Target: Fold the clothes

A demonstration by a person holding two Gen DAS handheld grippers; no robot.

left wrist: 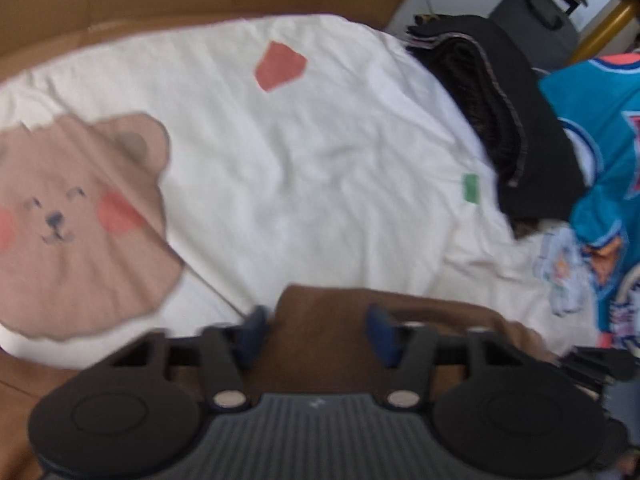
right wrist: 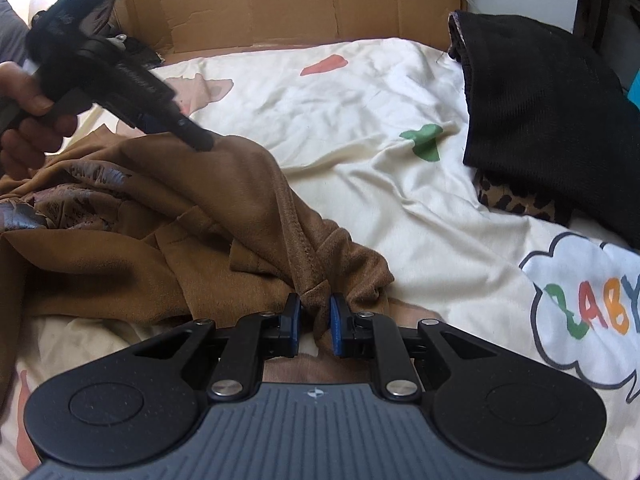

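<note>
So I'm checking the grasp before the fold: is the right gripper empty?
No: the right gripper has a bunched edge of the brown garment pinched between its blue pads in the right wrist view.

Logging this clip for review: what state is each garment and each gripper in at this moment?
Brown suede-like garment: crumpled, unfolded, on the bed.
Black knit garment: folded, lying on a leopard-print piece.
Teal sports jersey: spread loosely, unfolded.
Right gripper: shut on the brown garment's edge.
Left gripper: open over brown fabric.
</note>
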